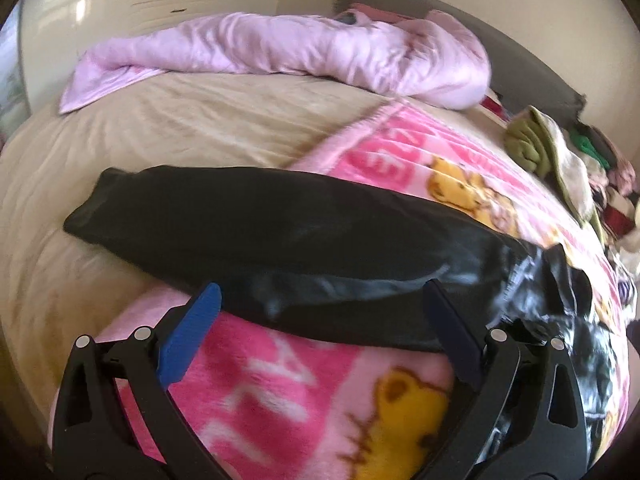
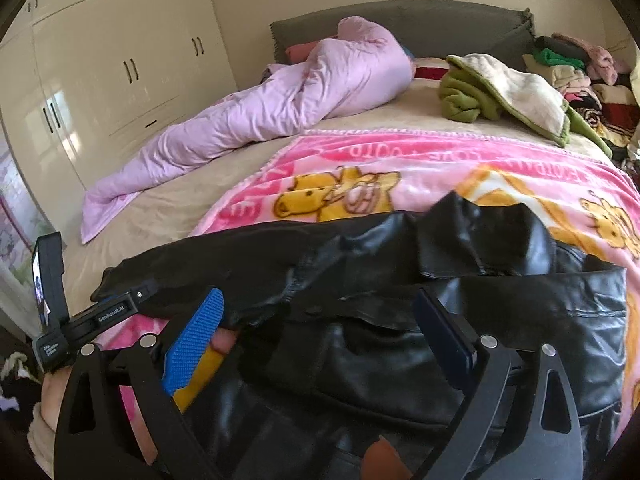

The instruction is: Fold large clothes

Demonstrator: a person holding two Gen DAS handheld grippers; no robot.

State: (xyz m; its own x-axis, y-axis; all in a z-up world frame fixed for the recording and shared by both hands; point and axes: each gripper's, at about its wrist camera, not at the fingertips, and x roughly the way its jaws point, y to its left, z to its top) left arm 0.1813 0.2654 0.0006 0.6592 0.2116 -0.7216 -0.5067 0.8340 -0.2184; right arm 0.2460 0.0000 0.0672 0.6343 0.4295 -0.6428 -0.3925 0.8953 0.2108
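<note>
The black jacket (image 2: pixel 460 320) looks like leather or a leather-like material with a glossy body, so my guess is that it will handle heavier and stiffer than ordinary cloth: it should hold a crease poorly, spring back at the seams and slide a little on the fleecy pink blanket (image 2: pixel 420 160) beneath it. The best places to take hold are probably the thick stitched edges — the cuff end of the sleeve (image 1: pixel 200 216), the hem or the collar (image 2: pixel 480 236) — where the blue pads (image 2: pixel 196 344) can bite on a doubled layer rather than slip off a smooth panel. The jacket lies spread on the bed (image 1: pixel 160 128), its body directly under and ahead of the right tool (image 2: pixel 324 344), collar raised just beyond the tips, front panels wrinkled and shiny. One long sleeve runs out flat to the far left of that tool and crosses just ahead of the left tool (image 1: pixel 324 312), matte and darker than the body. Both tools stand with their fingers spread wide and nothing held between them — the left over the blanket at the sleeve's near edge, the right over the jacket front. A pile of other clothes (image 2: pixel 580 76) sits well beyond the right tool, near the headboard
</note>
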